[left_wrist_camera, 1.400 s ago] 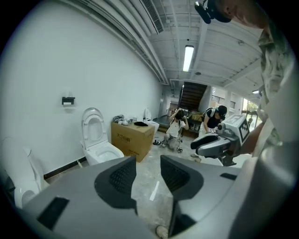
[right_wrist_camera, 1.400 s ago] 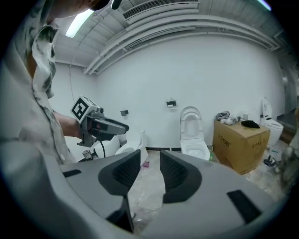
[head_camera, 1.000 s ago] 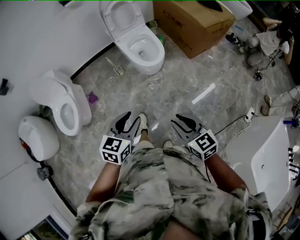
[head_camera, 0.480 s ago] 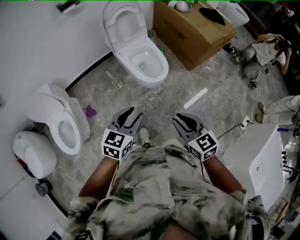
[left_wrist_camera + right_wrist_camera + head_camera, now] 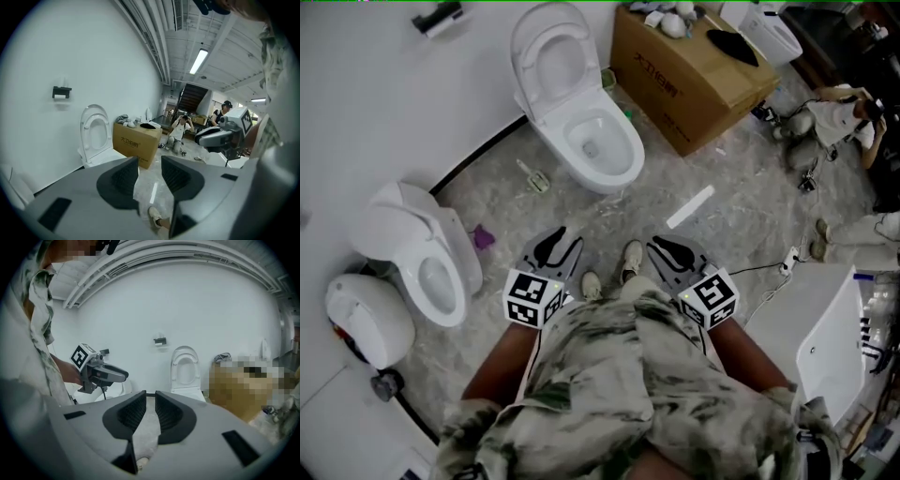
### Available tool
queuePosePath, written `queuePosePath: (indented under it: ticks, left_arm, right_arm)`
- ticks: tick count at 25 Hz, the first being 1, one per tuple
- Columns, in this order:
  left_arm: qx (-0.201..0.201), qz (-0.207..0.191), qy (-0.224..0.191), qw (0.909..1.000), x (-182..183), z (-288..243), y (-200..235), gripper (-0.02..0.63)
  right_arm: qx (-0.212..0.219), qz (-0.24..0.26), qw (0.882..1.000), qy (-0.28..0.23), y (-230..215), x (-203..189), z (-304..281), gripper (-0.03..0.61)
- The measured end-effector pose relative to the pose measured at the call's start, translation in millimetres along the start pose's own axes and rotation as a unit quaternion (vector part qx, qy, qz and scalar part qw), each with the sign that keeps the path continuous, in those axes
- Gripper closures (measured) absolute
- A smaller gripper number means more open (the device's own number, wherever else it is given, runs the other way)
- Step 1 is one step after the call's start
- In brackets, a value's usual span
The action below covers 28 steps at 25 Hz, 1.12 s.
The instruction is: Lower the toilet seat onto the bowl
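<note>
The white toilet stands against the wall ahead, with its seat (image 5: 548,58) raised upright over the open bowl (image 5: 602,148). The left gripper view also shows the raised seat (image 5: 95,133), and so does the right gripper view (image 5: 183,368). Both grippers are held low in front of the person's body, well short of the toilet. My left gripper (image 5: 562,236) (image 5: 150,160) is open with only floor between its jaws. My right gripper (image 5: 662,245) (image 5: 150,394) has a narrow gap left. Its jaws are closing with nothing between them.
A cardboard box (image 5: 689,67) stands right of the toilet. A second toilet (image 5: 431,262) and a round white fixture (image 5: 361,319) sit at the left. A white strip (image 5: 690,206) lies on the marble floor. A white tub (image 5: 825,337) is at the right, and a seated person (image 5: 848,108) beyond.
The person has stepped toward the toilet, which now sits lower and larger in the head view. Both grippers stay in front of the body.
</note>
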<state>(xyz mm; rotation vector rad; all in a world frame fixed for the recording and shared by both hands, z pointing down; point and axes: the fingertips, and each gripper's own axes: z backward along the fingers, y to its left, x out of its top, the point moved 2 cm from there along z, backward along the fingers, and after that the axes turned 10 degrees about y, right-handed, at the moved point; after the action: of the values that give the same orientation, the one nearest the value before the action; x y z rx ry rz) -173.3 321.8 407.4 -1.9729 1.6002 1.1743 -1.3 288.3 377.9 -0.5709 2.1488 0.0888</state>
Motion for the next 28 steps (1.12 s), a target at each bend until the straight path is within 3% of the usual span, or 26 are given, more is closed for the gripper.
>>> queuePosePath:
  ticks: [6, 12, 17, 23, 28]
  left_arm:
    - [0.025, 0.01, 0.003, 0.9996, 32, -28, 14, 0.453]
    - [0.052, 0.011, -0.001, 0.9986, 92, -76, 35, 0.453]
    - [0.073, 0.013, -0.001, 0.9972, 134, -121, 45, 0.453]
    - [0.084, -0.005, 0.008, 0.9965, 171, -164, 76, 0.453]
    - [0.081, -0.044, 0.013, 0.9956, 208, -195, 130, 0.453]
  right_arm:
    - [0.029, 0.012, 1.0, -0.003, -49, 21, -20, 0.5]
    - [0.052, 0.021, 0.998, -0.013, -119, 54, -34, 0.499]
    - [0.064, 0.017, 0.998, -0.011, -181, 56, -35, 0.497]
    - [0.057, -0.004, 0.998, -0.005, -227, 53, -46, 0.495]
    - [0.033, -0.018, 0.999, -0.006, -255, 68, -69, 0.495]
